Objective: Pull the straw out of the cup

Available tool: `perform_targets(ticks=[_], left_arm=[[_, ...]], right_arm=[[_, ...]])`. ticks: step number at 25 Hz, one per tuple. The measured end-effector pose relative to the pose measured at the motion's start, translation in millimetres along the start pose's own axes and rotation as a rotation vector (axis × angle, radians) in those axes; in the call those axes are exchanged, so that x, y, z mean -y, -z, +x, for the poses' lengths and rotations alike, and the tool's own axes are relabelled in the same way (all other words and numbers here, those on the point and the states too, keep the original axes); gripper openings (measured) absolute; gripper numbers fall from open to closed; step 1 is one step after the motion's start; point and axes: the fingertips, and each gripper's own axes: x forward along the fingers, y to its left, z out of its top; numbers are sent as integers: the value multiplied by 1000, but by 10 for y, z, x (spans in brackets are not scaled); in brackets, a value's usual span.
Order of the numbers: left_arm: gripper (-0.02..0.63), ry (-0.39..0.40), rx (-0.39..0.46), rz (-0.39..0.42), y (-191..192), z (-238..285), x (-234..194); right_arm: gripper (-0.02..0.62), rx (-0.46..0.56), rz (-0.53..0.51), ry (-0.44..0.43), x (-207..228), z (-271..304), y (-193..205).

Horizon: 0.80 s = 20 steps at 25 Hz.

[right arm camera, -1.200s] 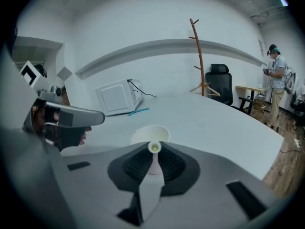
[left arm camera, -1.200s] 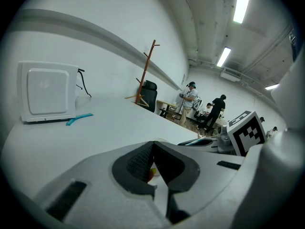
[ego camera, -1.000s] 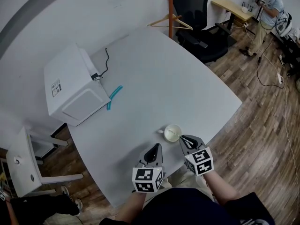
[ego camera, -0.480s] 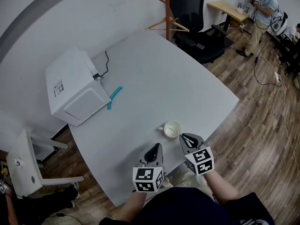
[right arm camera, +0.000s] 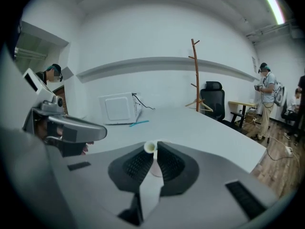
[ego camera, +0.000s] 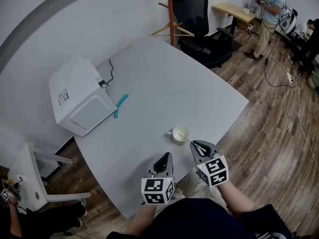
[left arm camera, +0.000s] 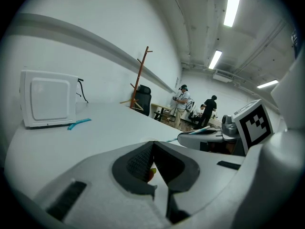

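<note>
Right gripper view, jaws pinching straw (right arm camera: 150, 147) (head view adds cup (ego camera: 180, 134))

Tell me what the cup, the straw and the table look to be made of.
Cup: smooth cream wall with a small side handle, probably ceramic or hard plastic; too small to tell which. Straw: thin pale hollow tube, likely plastic or paper. Table: flat, even matte white top, likely laminate.
</note>
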Motion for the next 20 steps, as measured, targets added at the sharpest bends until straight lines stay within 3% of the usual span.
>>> perform_targets(ticks=[20], left_arm=[[15, 66, -21, 41, 204, -416, 210]], right_arm=[[43, 89, 26, 43, -395, -624, -83]])
